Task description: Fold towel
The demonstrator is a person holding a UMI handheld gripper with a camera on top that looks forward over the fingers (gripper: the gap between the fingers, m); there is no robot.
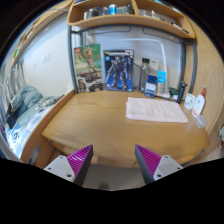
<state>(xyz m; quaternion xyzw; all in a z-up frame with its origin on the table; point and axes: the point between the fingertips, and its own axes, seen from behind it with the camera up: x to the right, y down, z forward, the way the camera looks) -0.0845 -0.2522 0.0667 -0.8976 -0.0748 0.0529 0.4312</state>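
A pale pink towel [155, 109] lies flat on the wooden desk [100, 125], toward its far right side, well beyond the fingers. My gripper [113, 163] hangs in front of the desk's near edge, above the floor, with its two pink-padded fingers [78, 158] spread wide apart. Nothing is between the fingers.
Boxes with printed pictures [103, 70] stand along the back of the desk against the wall. A shelf [130, 17] runs above. Small items and a white bottle [199, 103] sit at the desk's right end. A bed with bedding [22, 110] lies to the left.
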